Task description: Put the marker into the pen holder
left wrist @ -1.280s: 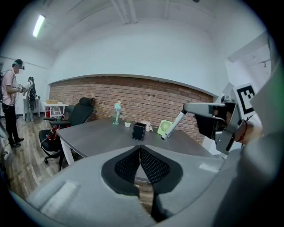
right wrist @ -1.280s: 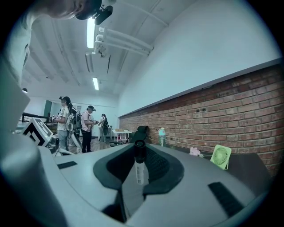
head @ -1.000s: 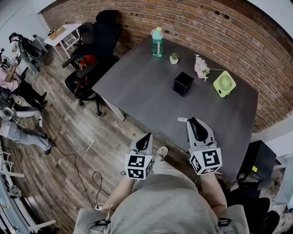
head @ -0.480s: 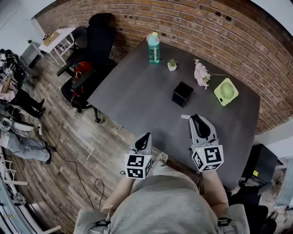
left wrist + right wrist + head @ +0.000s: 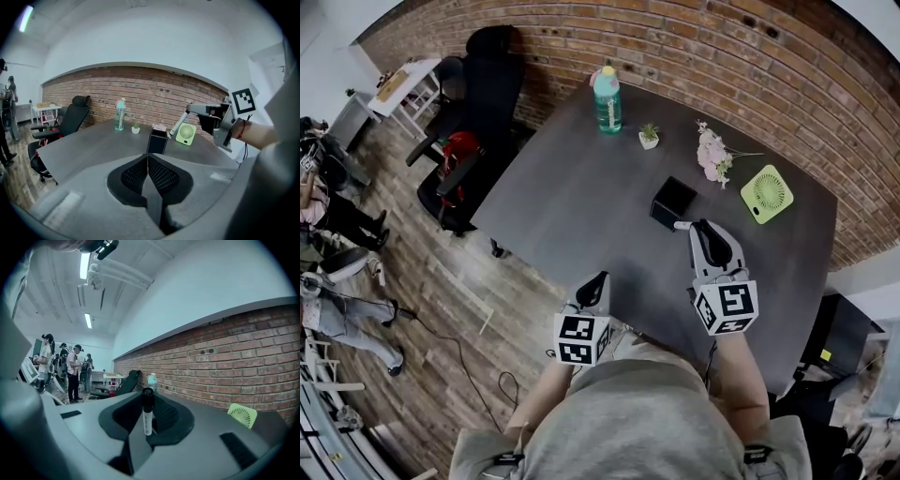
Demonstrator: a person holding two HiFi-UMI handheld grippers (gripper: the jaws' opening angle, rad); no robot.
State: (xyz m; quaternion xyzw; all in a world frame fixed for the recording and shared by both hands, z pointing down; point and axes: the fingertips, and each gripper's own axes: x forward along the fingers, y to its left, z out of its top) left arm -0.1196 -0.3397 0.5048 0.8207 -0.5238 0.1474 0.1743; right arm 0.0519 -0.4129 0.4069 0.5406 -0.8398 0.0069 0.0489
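R tongs (image 5: 701, 230) are clamping marker (image 5: 147, 412), hovering beside pen holder (image 5: 673, 201) for drop-in; L tongs (image 5: 599, 279) closed, empty, idling clear.

A dark grey table (image 5: 572, 197) stands against a brick wall (image 5: 694, 56). A teal water bottle (image 5: 607, 99) stands upright at the table's far left corner. Along the far edge follow a small potted plant (image 5: 649, 137), a bunch of pink flowers (image 5: 712, 156) and a light-green desk fan (image 5: 767, 194) towards the right edge. Off the left edge a black office chair (image 5: 478, 75) stands on the wooden floor (image 5: 422, 281), with a small white table (image 5: 394, 89) beyond it.
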